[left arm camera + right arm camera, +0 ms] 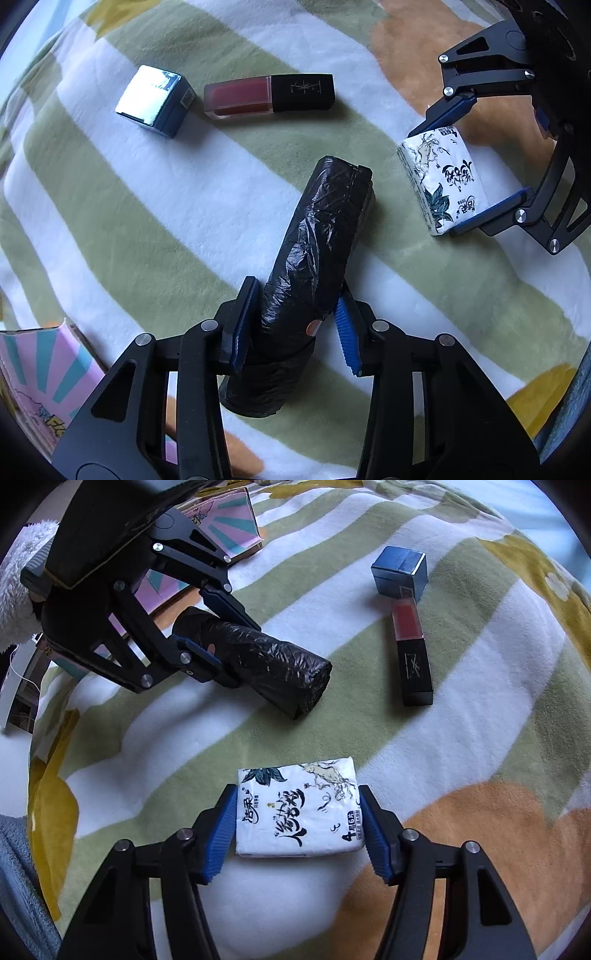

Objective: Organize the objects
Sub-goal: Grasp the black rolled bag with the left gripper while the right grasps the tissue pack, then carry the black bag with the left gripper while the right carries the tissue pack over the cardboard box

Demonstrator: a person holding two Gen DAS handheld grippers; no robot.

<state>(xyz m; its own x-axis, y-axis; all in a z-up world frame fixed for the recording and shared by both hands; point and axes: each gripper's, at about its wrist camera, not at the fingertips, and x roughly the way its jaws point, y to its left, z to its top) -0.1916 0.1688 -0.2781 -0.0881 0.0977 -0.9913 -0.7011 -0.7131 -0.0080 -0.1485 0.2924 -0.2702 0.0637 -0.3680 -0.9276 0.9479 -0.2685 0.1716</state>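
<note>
A black roll of bin bags [314, 251] lies on the striped blanket, between the fingers of my left gripper [295, 325]; the pads sit against its sides. It also shows in the right wrist view [266, 664], with the left gripper [207, 627] around its near end. A white printed tissue pack [299, 808] sits between the fingers of my right gripper [299, 827], pads touching both sides; it shows in the left wrist view [443, 181] with the right gripper [461, 162]. A red lipstick with black cap [269, 96] [412, 650] and a small blue box [155, 99] [400, 572] lie side by side.
A pink and teal patterned box [40, 373] [225, 524] lies at the blanket's edge near the left gripper. The blanket [147, 221] is soft, with green, white and orange stripes. A fluffy white cloth [18, 572] is at the far left.
</note>
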